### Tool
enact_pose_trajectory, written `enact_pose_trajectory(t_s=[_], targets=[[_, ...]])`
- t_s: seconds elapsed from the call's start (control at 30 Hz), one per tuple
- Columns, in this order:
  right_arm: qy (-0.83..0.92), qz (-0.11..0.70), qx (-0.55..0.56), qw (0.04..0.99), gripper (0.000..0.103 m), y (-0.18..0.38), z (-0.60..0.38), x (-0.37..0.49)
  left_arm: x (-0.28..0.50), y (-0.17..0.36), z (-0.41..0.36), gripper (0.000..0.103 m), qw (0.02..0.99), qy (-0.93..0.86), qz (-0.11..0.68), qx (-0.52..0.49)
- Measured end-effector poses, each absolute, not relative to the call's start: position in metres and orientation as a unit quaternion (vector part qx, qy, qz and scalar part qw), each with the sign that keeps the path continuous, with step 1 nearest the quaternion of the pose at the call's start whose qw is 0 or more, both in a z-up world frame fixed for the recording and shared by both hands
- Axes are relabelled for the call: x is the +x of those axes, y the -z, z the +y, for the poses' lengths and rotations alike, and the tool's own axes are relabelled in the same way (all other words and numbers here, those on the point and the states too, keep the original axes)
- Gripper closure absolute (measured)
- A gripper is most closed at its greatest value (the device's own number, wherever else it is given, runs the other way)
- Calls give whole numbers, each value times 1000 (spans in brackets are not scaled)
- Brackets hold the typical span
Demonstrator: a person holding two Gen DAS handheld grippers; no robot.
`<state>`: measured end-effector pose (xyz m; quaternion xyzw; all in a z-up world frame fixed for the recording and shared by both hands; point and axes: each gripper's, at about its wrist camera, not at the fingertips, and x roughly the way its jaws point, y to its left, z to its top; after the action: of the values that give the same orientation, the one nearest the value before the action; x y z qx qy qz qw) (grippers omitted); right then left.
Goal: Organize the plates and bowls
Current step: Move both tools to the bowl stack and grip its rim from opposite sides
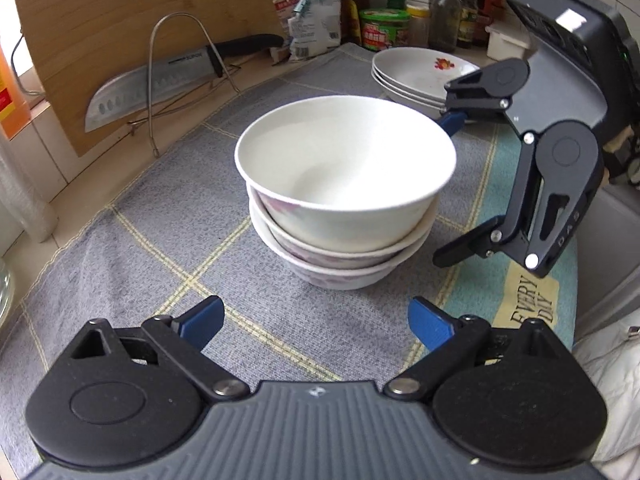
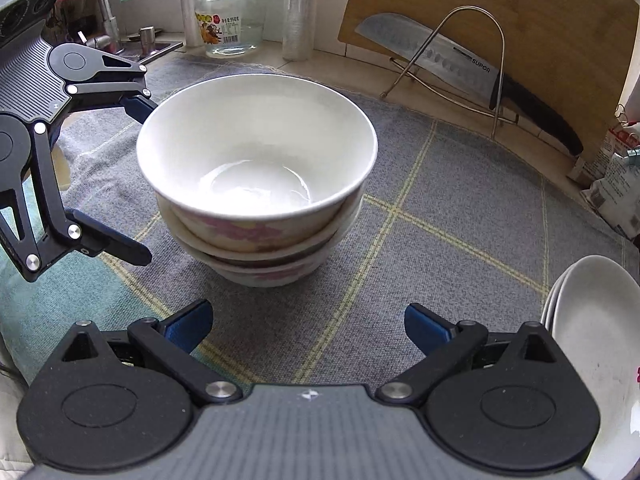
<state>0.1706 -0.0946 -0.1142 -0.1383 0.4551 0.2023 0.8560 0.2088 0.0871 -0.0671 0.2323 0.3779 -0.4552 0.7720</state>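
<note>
Both tongs, left (image 1: 316, 322) and right (image 2: 308, 320), released, empty. Stacked bowls (image 1: 344, 196) just beyond. Stacked plates (image 1: 420, 74) far right.

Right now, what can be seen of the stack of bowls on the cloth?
The stack of bowls is three round white bowls nested upright, glossy like ceramic, with pink floral print on the outer walls. The top bowl looks empty and sits slightly askew. The stack rests on the grey checked cloth. Nothing else touches it: the left gripper and right gripper, both open, are short of it.
</note>
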Motion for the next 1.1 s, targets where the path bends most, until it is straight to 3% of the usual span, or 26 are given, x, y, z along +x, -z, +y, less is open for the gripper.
enact_pose_trajectory(t_s=[1.03, 1.1], targets=[[-352, 439, -206, 800, 0, 133, -97, 203, 220, 91, 67, 6, 747, 462, 410, 244], [-355, 437, -207, 800, 0, 133, -97, 202, 222, 90, 67, 10, 745, 468, 409, 241]])
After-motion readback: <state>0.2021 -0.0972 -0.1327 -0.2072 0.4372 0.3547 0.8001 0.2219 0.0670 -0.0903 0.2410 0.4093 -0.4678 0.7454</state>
